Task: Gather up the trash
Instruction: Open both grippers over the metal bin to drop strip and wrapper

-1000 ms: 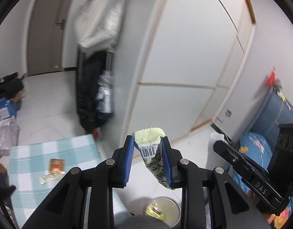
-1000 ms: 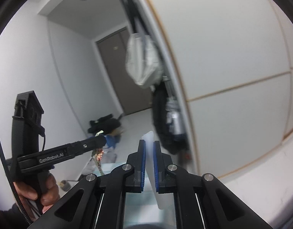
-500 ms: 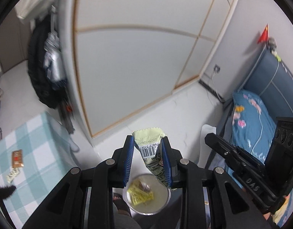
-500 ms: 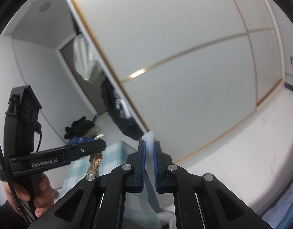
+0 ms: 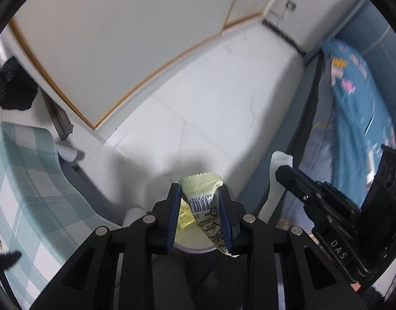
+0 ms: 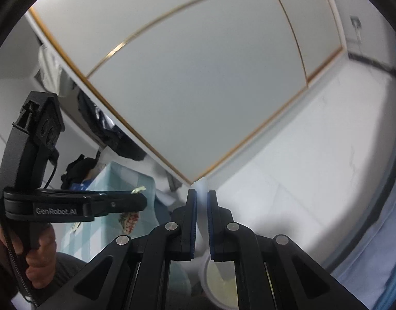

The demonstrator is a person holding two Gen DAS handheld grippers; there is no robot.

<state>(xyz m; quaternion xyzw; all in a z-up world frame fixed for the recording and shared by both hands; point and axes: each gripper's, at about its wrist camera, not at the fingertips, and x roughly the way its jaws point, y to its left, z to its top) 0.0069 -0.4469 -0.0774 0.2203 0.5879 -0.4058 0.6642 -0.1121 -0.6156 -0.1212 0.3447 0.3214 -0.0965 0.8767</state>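
Item: pale yellow crinkle-edged snack wrapper with a printed barcode [image 5: 202, 201], pinched between the blue pads of the left gripper [image 5: 200, 214], jaws closed on it at a narrow gap, the serrated top edge standing above the fingertips and the lower corner hanging below the right pad. Position: directly over the round white waste bin [image 5: 195, 242], which stands on the white tiled floor [image 5: 211, 108] just beside the corner of the table with the teal-and-white checked cloth [image 5: 25, 180]; a yellow piece of litter already lies inside. Second item: white translucent plastic strip [image 6: 202, 193], clamped upright in the right gripper [image 6: 202, 222], whose jaws are all but shut on it; the same bin's rim shows low between its fingers in the right wrist view. Step in hand, as judged: dropping the held trash into the bin. Handling notes: bring each gripper squarely above the bin's mouth before releasing; open the jaws fully, since light film tends to cling to a pad; release low enough that the wrapper does not drift past the rim; let one gripper go at a time to keep the two clear of each other. Outstanding: small wrappers [image 6: 128, 221] appear to remain on the checked cloth.
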